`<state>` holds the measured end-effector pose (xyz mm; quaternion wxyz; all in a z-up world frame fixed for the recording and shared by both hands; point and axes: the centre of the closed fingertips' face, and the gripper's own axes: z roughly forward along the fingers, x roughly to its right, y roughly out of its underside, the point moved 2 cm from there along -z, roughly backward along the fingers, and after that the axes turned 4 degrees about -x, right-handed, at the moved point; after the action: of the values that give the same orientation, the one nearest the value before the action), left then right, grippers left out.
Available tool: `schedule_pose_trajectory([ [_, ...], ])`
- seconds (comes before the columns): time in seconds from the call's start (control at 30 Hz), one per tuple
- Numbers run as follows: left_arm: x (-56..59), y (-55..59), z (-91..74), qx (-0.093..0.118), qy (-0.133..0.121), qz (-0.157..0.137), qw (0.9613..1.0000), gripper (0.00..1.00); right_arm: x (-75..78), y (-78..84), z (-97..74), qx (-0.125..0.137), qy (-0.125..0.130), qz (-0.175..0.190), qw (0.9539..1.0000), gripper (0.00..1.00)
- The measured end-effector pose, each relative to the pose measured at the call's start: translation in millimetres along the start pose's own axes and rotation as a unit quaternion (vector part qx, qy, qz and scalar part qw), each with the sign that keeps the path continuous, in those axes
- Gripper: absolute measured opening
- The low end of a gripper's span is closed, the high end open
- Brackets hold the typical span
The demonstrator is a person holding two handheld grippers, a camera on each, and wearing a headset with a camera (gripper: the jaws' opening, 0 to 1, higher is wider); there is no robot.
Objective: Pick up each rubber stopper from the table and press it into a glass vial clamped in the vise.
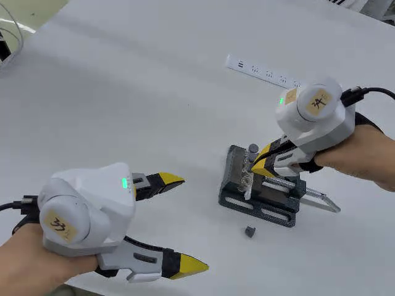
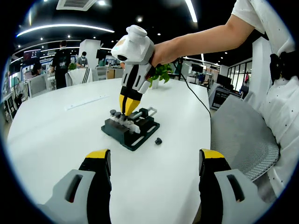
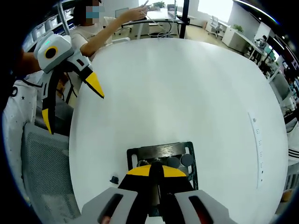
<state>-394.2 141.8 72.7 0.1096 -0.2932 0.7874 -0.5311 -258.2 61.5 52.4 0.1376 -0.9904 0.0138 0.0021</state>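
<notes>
Left gripper (image 1: 194, 223) closest, at 7 o'clock in head view. Jaws spread wide, gripping nothing, well apart from the work. Small dark grey loose stopper (image 1: 250, 232) on white table (image 1: 123, 92), near black vise (image 1: 262, 208), at its 6 o'clock. Row of clear vials (image 1: 246, 179) clamped in vise, with seated stoppers (image 1: 253, 148) grey and round at the 12 o'clock end. Right gripper (image 1: 258, 165) tips-down over vials, jaws pinched together; can't tell if anything sits between. Power strip (image 1: 262, 71) at 12 o'clock of vise.
</notes>
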Motion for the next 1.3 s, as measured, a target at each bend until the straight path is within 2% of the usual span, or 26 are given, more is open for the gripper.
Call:
schedule_pose_trajectory([
  [0.63,0.8,-1.7,1.9,0.003,0.004,-0.001,1.0,0.75,1.6,0.4,2.7,-0.007,-0.013,-0.004,0.9999,0.02],
  [1.1,-0.8,-1.8,2.8,0.005,0.004,-0.001,1.0,0.75,0.4,-0.3,3.6,-0.031,-0.015,-0.017,0.9993,0.02],
  [1.3,-0.6,-3.2,2.7,0.008,0.002,-0.002,1.0,0.75,0.2,-1.1,4.9,-0.046,-0.022,-0.008,0.9987,0.02],
])
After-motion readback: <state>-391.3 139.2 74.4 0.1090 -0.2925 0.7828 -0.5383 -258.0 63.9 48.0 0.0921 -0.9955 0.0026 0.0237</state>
